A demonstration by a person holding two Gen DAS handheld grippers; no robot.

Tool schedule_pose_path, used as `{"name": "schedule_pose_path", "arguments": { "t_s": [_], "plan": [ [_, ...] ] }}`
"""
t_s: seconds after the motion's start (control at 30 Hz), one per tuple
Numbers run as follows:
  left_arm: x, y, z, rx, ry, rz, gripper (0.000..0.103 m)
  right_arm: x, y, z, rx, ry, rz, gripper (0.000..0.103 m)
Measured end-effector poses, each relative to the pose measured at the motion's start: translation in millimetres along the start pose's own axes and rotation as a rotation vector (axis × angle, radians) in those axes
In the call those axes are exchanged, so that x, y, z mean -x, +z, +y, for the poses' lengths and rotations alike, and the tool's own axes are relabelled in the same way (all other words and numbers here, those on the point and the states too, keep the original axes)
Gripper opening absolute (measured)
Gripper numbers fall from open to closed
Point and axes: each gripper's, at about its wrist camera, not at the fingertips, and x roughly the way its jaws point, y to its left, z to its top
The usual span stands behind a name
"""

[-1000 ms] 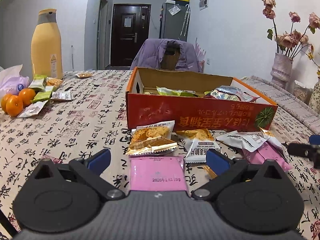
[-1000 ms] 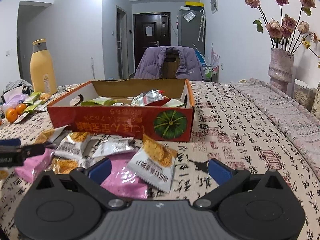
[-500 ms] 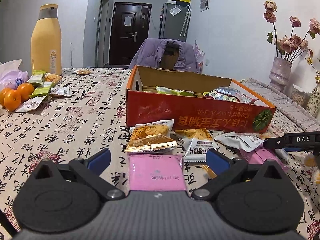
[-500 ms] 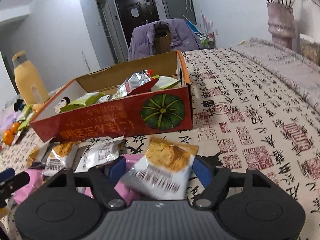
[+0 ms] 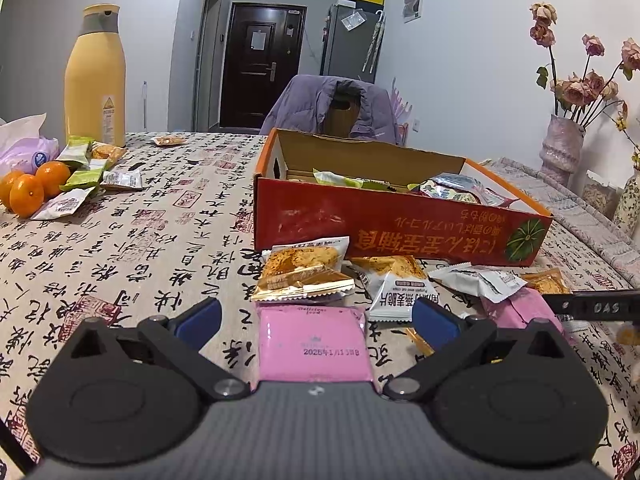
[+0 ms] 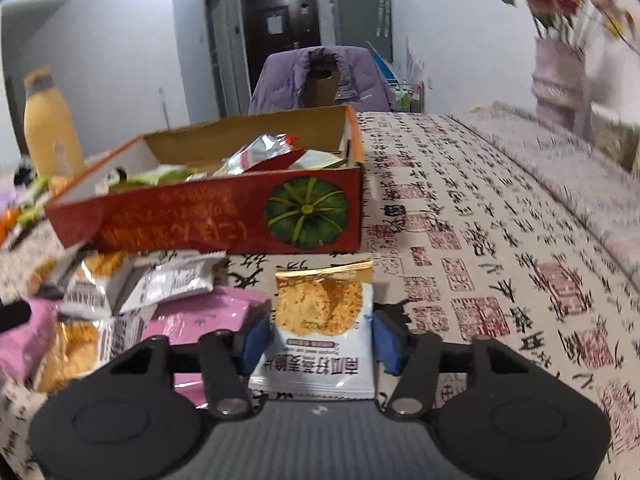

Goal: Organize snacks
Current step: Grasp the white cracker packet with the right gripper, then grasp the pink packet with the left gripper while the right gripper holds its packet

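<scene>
Now my right claw (image 6: 320, 338) has just been closing around a white cracker packet (image 6: 322, 322) lying near the red box (image 6: 224, 224); my left claw (image 5: 316, 320) gapes wide over a pink packet (image 5: 312, 344).

Pale walls (image 5: 460, 60), dark door (image 5: 260, 64)

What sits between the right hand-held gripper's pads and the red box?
Right wrist view: bare tablecloth only. The right hand-held gripper, jaws just closing, straddles a white cracker packet short of the red box.

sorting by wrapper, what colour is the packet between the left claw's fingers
Pink packet, with a printed date; clearest in the left wrist view.
</scene>
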Motion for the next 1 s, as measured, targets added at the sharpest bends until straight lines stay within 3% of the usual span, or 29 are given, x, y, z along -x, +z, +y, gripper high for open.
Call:
{"name": "schedule_pose_path", "arguments": {
  "t_s": [0.27, 0.47, 0.57, 1.0],
  "plan": [
    [1.6, -1.0, 1.6, 0.010, -0.001, -0.001, 0.103, -6.7, 4.5, 12.7, 0.048, -0.044, 0.004, 0.058],
    [3.1, -1.2, 2.2, 0.018, 0.016, -0.010, 0.103, 0.1, -1.7, 11.7, 0.039, -0.040, -0.023, 0.046],
    [5.6, -1.1, 1.3, 0.013, 0.038, -0.021, 0.103, 10.5, -8.1, 12.1, 0.034, -0.050, -0.061, 0.046],
    [-9.1, 2.9, -12.1, -0.058, 0.123, 0.130, 0.103, 63.5, -27.0, 15.8, 0.039, -0.040, -0.213, 0.046]
  ]
}}
